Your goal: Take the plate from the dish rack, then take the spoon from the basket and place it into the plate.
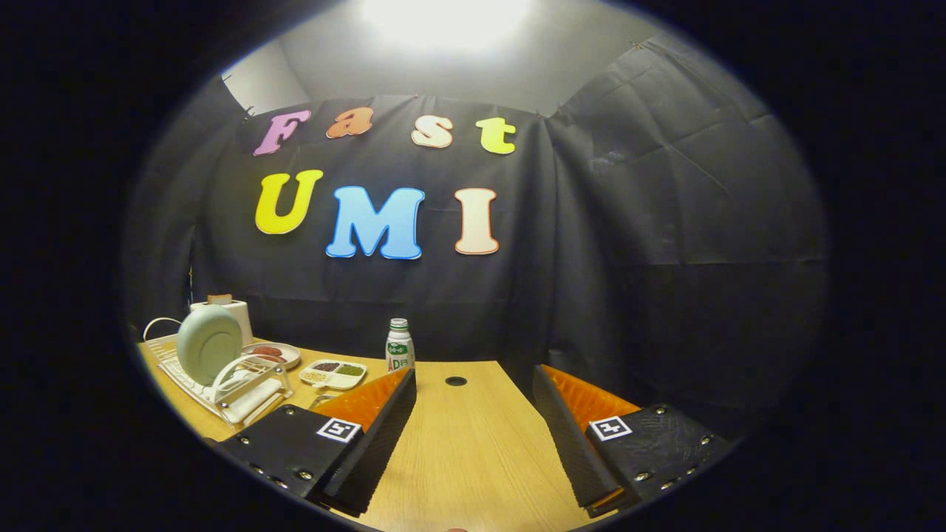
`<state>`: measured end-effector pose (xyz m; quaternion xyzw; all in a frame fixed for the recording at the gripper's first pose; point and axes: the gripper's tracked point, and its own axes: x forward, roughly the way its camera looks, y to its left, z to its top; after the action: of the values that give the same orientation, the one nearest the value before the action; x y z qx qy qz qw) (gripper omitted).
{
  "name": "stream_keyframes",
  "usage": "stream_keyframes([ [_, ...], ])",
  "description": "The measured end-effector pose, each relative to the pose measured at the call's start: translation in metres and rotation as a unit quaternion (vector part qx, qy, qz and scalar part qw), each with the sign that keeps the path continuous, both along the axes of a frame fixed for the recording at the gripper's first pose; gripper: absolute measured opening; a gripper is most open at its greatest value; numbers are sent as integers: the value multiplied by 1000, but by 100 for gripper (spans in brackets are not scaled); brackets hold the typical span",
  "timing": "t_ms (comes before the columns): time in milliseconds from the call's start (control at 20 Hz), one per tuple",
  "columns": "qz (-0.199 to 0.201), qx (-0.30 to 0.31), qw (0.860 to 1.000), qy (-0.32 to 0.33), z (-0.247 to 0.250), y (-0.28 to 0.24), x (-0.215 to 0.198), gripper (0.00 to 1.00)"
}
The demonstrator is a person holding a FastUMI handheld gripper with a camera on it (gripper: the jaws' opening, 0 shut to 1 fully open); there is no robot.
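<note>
The gripper [473, 436] hung above the wooden bench [473, 458], fingers spread wide and holding nothing. The round pale-green plate [209, 343] stood on edge in the white wire dish rack [222, 384], far off to their left.

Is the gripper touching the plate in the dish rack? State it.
Apart. The gripper view shows the gripper open over bare table, while the plate stands upright in the dish rack, off beyond the left finger.
</note>
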<state>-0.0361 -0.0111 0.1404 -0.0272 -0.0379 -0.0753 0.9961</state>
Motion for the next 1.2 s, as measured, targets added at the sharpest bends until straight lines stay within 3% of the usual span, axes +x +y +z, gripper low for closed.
stream_keyframes([
  [400,108,26,993,30,50,140,-35,97],
  [700,183,67,978,73,50,276,6,97],
  [1000,179,124,961,168,9,371,77,97],
  [1200,154,139,955,214,-25,399,119,96],
])
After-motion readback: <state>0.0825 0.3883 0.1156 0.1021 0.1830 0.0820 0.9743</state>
